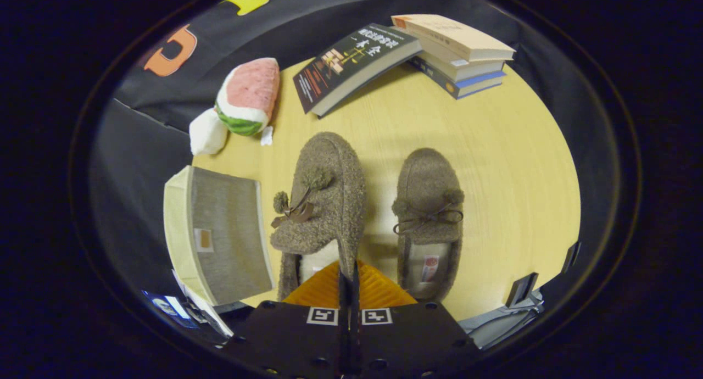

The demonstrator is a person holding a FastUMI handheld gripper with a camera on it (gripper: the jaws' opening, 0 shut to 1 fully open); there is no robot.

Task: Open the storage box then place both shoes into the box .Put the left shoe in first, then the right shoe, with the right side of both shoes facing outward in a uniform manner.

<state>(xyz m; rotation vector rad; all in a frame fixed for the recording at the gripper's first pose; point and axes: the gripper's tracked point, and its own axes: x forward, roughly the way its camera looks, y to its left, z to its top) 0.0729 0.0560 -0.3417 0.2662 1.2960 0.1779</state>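
Showing, left to right: storage box (219,233), lid shut, on tabletop (511,165) | left shoe (321,203), tilted, its rim pinched by the pressed-together gripper (349,283) | right shoe (429,214) flat beside it | watermelon plush (247,96) and books (406,52) beyond.

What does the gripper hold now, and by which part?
The gripper is shut on the left fuzzy brown slipper, pinching the side wall of its collar near the heel.
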